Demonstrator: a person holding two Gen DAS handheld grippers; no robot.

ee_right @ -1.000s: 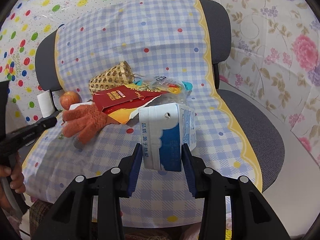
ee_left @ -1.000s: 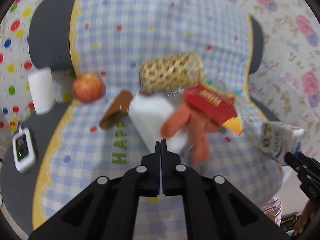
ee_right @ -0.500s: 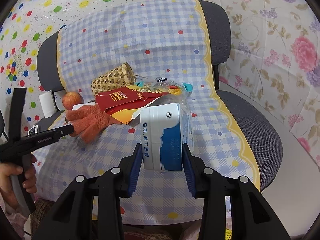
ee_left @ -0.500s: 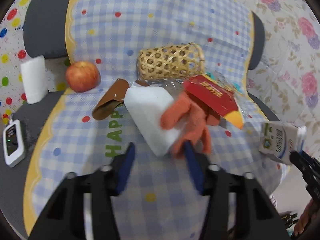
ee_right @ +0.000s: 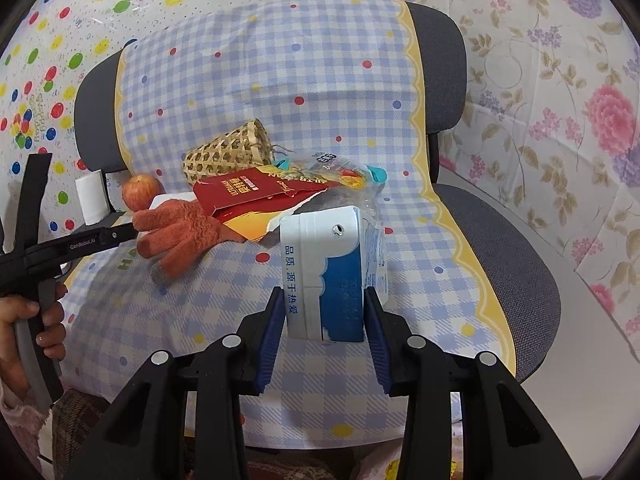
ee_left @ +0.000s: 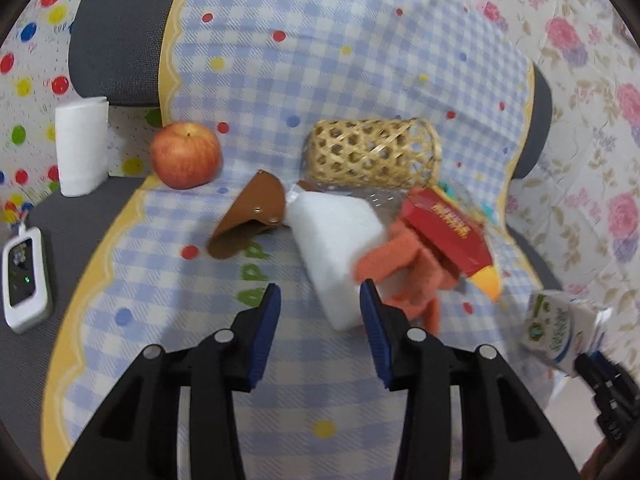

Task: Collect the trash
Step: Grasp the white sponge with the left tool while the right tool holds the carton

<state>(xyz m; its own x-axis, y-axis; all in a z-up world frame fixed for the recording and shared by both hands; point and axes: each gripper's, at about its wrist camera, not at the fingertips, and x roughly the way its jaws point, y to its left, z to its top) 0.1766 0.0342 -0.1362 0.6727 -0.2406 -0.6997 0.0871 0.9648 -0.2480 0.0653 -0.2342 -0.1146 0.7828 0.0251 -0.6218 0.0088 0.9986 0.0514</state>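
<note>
Two jaws of the left gripper [ee_left: 320, 312], pressed together a second ago, have just opened and stand apart, empty, before the white foam block [ee_left: 336, 248] on the chair's checked cloth [ee_left: 160, 340]; judged light and crushable, best taken across its near end. In the right view, the right gripper [ee_right: 325, 316] remains clamped on the milk carton [ee_right: 332, 276], held above the seat; thin-walled and dentable.

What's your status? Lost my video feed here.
Right gripper clamps milk carton. Left gripper open by white block. Orange glove overlaps block.

A red apple [ee_left: 186, 155] sits near the chair's back; a white paper roll [ee_left: 81, 146] stands beside it, and a small white device [ee_left: 25, 284] lies on the seat edge.
</note>
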